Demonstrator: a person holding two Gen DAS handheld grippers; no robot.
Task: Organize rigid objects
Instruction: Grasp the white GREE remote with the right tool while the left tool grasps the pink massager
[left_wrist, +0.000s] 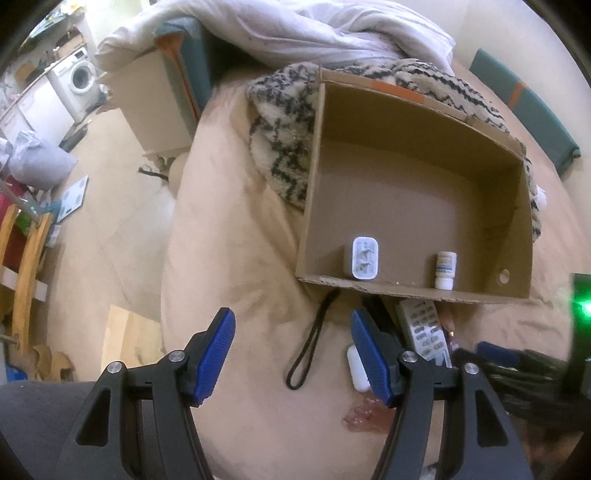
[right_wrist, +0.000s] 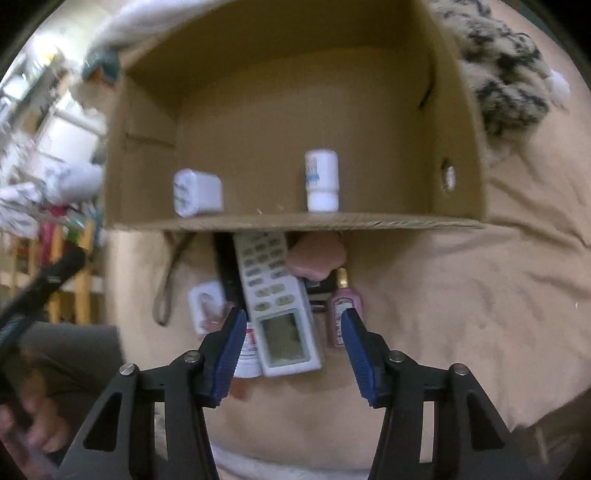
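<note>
Left wrist: beige bed (left_wrist: 236, 229), box (left_wrist: 417, 291) on it holding charger (left_wrist: 365, 262) and bottle (left_wrist: 445, 269); white duvet (left_wrist: 332, 29) behind, washer (left_wrist: 79, 79) across tiled floor (left_wrist: 122, 206). Left tool (left_wrist: 293, 356) open, empty. Right tool (right_wrist: 293, 350) open, straddling remote (right_wrist: 277, 302) just outside box.

Partly hidden clutter by the box

The box (right_wrist: 295, 221) front wall covers the remote's (right_wrist: 275, 295) far end; the label on the bottle (right_wrist: 321, 181) inside is blurred.

Right tool (right_wrist: 293, 328) gapes over the remote (right_wrist: 275, 295) beside the box (right_wrist: 461, 155).
</note>
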